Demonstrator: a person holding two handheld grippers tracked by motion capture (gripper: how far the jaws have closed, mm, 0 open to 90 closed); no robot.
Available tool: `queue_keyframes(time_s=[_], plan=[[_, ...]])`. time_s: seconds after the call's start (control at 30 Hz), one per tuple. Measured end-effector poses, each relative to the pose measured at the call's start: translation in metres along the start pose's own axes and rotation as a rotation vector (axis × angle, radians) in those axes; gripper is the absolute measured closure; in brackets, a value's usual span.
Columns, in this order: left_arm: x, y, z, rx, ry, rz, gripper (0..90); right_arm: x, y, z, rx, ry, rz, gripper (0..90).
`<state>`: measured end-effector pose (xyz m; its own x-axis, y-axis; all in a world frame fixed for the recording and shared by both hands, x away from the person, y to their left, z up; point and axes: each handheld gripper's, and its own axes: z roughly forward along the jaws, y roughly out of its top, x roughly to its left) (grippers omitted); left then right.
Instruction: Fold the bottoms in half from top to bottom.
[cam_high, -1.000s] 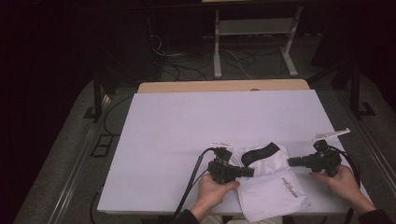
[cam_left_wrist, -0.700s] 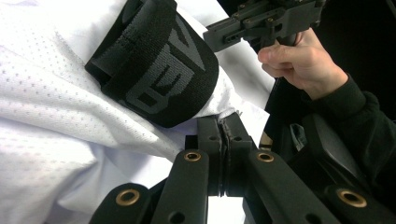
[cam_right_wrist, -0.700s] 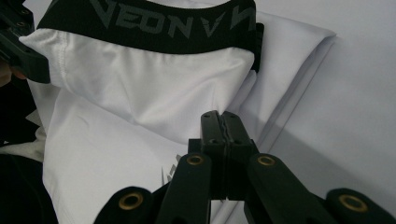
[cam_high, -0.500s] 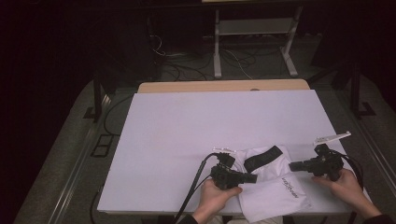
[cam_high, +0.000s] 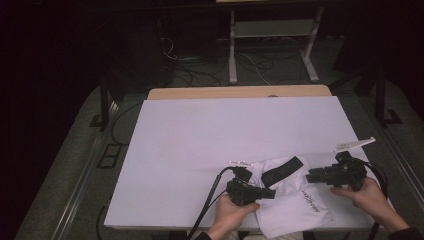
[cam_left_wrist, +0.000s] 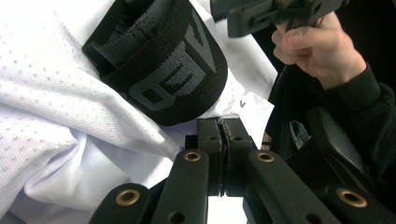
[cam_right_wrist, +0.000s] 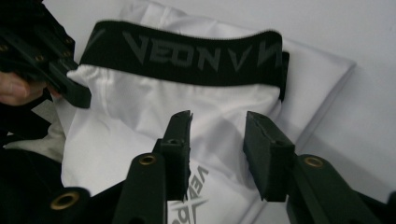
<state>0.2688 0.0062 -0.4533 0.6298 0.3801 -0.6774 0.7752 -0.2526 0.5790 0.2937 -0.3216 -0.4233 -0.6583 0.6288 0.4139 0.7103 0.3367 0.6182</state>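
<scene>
The left gripper (cam_high: 267, 193) is pressed together, pinching the near edge of the white mesh garment with a black elastic waistband (cam_high: 287, 197). The right gripper (cam_right_wrist: 218, 140), its jaws just opened and apart, hovers over the garment's right side on the white counter (cam_high: 210, 140).

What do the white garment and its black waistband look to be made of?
White garment: thin synthetic mesh knit, judging by the rows of tiny pinholes and soft, slightly shiny folds; a sports fabric, probably polyester, though the fibre can't be confirmed.

Black waistband: woven elastic, matte, with fine ribbing and grey lettering that seems knitted in rather than printed.
</scene>
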Motion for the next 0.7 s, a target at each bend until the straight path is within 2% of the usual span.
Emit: queue_keyframes(time_s=[0.33,0.47,0.7], plan=[[-0.001,-0.002,0.0,0.009,0.02,0.019,87.1,-0.002,0.025,0.008,0.001,-0.002,-0.012,48.9],[0.0,-0.002,-0.001,0.005,0.014,0.012,87.1,-0.005,0.034,0.01,0.002,0.0,-0.003,44.7],[0.001,-0.002,-0.001,0.005,0.019,0.017,87.1,-0.013,0.047,0.019,0.032,0.008,0.02,41.6]])
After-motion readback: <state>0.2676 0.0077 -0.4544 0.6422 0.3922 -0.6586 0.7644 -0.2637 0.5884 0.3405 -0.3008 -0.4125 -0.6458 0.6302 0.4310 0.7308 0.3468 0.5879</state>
